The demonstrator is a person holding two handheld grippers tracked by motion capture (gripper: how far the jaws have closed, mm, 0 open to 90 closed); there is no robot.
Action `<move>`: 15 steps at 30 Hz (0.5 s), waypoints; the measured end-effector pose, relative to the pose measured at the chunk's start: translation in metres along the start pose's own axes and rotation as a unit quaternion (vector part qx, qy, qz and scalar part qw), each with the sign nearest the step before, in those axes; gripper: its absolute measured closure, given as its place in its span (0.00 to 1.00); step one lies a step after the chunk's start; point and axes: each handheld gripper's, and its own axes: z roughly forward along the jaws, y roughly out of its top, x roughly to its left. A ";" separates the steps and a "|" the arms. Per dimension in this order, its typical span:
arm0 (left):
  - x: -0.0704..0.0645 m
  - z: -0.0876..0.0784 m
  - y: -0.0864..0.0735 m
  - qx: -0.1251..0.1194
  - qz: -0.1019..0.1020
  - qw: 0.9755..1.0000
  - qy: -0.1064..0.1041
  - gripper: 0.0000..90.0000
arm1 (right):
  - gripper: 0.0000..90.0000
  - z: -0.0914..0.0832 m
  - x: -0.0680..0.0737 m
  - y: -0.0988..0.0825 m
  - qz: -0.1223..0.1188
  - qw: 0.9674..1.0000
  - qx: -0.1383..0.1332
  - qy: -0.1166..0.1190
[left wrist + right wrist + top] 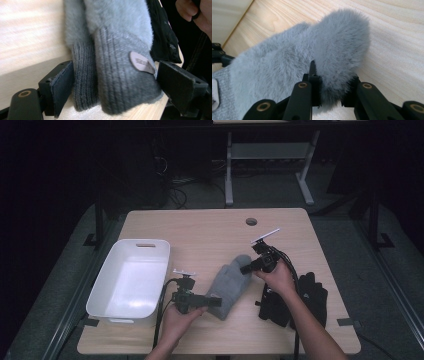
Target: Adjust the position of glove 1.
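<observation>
Your right tool (pixel 331 100) pinches the mitten (pixel 231 285); close the gaping left tool (pixel 115 85) squarely over both cuffs.

Two grey mittens (pixel 120 62), one white tub (pixel 131 281), perhaps two black gloves (pixel 300 301), one table (pixel 210 230).

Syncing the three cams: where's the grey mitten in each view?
High view: grey mitten at table centre, between both grippers, right of the white bin.
Left gripper view: its ribbed cuff sits between the open jaws, a second cuff beside it.
Right gripper view: its furry tip pinched in the jaws.
Shared landmark: the light wood tabletop.
</observation>
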 end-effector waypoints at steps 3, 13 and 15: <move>0.003 0.004 -0.001 0.012 -0.008 1.000 -0.010 0.18 | 0.76 0.001 -0.002 -0.002 0.011 1.000 -0.006 0.004; 0.009 0.002 -0.002 0.015 -0.030 0.999 -0.031 0.29 | 0.53 0.006 -0.012 -0.019 0.078 0.995 -0.052 0.018; 0.010 0.000 -0.001 0.016 -0.034 0.999 -0.036 0.25 | 0.54 0.007 -0.011 -0.022 0.081 0.995 -0.060 0.016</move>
